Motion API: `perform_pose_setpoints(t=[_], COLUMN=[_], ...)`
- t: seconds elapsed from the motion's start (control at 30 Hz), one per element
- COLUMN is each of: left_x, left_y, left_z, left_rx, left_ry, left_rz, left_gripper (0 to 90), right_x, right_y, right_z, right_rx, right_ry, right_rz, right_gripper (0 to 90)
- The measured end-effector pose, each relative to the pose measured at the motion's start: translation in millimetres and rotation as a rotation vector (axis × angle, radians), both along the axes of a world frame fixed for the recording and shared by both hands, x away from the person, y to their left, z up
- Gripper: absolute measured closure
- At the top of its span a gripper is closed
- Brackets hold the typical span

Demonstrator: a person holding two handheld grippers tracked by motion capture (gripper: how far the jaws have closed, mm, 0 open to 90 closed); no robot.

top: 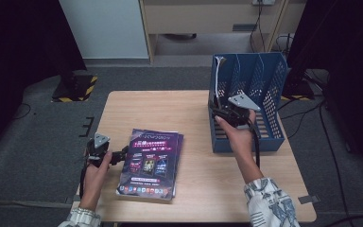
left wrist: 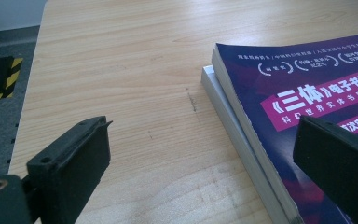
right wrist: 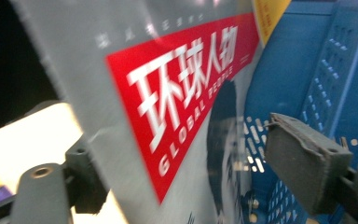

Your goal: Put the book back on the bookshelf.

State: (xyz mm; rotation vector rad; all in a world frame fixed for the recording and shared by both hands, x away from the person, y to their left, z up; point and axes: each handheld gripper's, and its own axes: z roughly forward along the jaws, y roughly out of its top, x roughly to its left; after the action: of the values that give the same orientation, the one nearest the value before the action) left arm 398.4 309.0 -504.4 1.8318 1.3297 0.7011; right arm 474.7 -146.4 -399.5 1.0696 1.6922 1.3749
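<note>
— Where's the magazine [right wrist: 177, 107]?
— Upright in the blue file rack's [top: 269, 75] leftmost slot, at the table's [top: 194, 109] far right corner. The right gripper [top: 224, 109] has its jaws spread wide either side of it, pads off the cover.
— And the left gripper [left wrist: 200, 154]?
— Wide open, empty, beside the two stacked books [left wrist: 317, 93] near the front left edge.
</note>
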Motion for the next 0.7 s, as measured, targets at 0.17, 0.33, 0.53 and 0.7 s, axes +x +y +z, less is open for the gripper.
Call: perform_pose_setpoints(t=[0.17, 0.33, 0.53, 0.7], left_x=[-0.7, -0.5, -1.3, -1.9], left_y=[-1.5, -1.4, -3.5, -3.1], left_z=[0.6, 0.2, -0.5, 1.4], left_rx=[0.007, -0.009, 0.006, 0.000], left_ry=[-0.003, -0.004, -0.002, -0.007], left_rz=[-0.006, -0.008, -0.022, -0.021], left_gripper=[3.6, 2.8, 2.6, 3.7], right_x=[-7.3, -14.9, -27.3, -40.2], right_y=[-0.6, -2.3, -5.4, -10.6], right_z=[-4.7, -9.5, -13.4, -13.1], right_rx=[0.006, 0.013, 0.008, 0.010], right_ry=[0.005, 0.022, 0.025, 0.024], right_rz=[0.027, 0.047, 0.070, 0.092], right_gripper=[16.6, 12.2, 9.3, 8.9])
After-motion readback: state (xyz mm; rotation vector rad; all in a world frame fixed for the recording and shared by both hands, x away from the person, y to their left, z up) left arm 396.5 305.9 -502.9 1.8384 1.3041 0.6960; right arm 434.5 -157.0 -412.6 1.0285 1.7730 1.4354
